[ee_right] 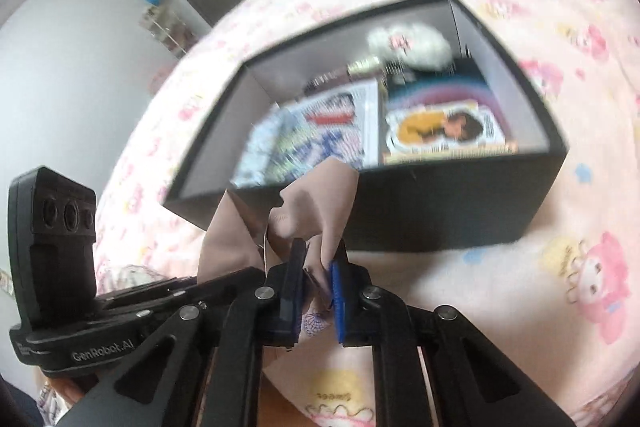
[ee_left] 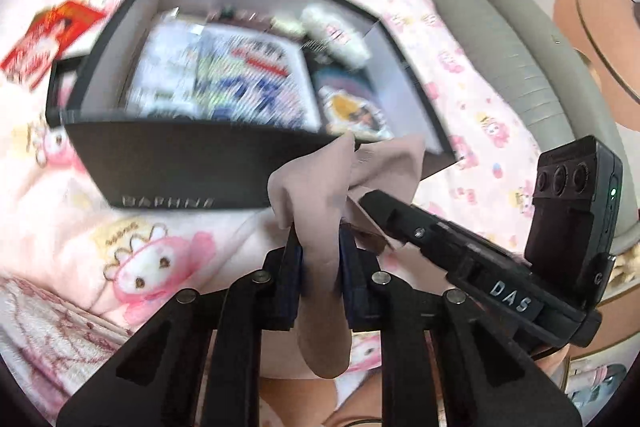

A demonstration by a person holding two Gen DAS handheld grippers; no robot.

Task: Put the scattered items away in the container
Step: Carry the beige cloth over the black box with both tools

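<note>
Both the left gripper point(ee_left: 320, 255) and right gripper point(ee_right: 320, 267) are clamped on the beige cloth point(ee_left: 320, 187), so next it goes forward over the black box point(ee_left: 180, 163) just ahead.

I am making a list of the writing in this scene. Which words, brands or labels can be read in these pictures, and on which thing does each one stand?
"DAPHNE": near wall of the black box, faint.
"DAS": body of the right gripper.
"GenRobot.AI": body of the left gripper.
"Sweet": pink blanket, upside down.
Booklets in the box: print too blurred to read.
Red packet beside the box: blurred, unreadable.
</note>
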